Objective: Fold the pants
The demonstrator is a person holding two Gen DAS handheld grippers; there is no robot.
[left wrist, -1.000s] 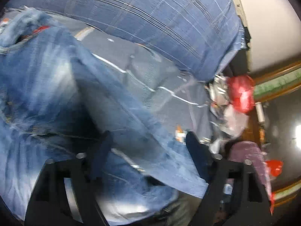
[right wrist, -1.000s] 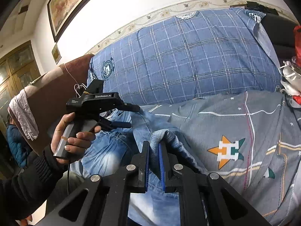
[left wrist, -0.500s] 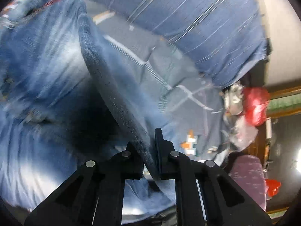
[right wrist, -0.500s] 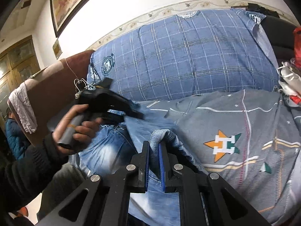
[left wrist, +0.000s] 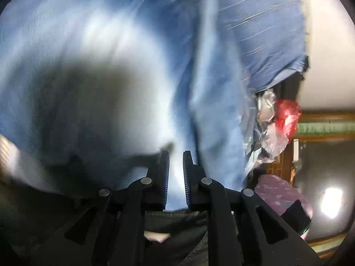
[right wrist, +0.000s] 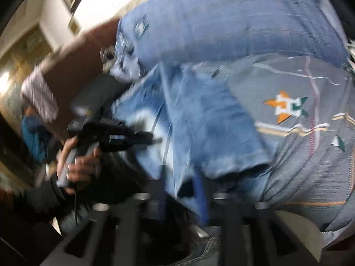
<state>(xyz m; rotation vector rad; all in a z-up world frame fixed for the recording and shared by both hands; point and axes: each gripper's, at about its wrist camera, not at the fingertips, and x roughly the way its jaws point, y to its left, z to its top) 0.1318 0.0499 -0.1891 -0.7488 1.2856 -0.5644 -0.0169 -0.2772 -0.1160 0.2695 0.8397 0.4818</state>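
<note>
Pants [right wrist: 199, 119]: faded blue denim, pale washed patches, stitched seams; lying folded over in soft layers on the bed, lower edge draped toward the right wrist camera.
Pants, left wrist view [left wrist: 99, 66]: filling most of the frame, blurred; whitish worn area and a dark shadow patch, long crease running down the middle.
Left gripper [left wrist: 176, 166]: black plastic, ribbed pads; jaws narrow and opening, a slim gap showing, nothing pinched; denim just behind the tips.
Left gripper, right wrist view [right wrist: 142, 138]: pointing at the pale patch of the pants, tips at the cloth.
Left hand [right wrist: 75, 161]: wrapped round the grey handle, dark knit sleeve at the wrist.
Right gripper [right wrist: 177, 197]: black, blue pad, heavily blurred; jaws wide and opening, a flap of denim hanging between them, unpinched.
Bed cover [right wrist: 310, 155]: grey cotton, orange-green star print, wavy stripes.
Pillow [right wrist: 233, 22]: blue checked cloth, plump, behind the pants.
Headboard [right wrist: 73, 66]: brown, left of the pillow.
Bags [left wrist: 279, 119]: crinkled red and clear plastic beside the bed.
</note>
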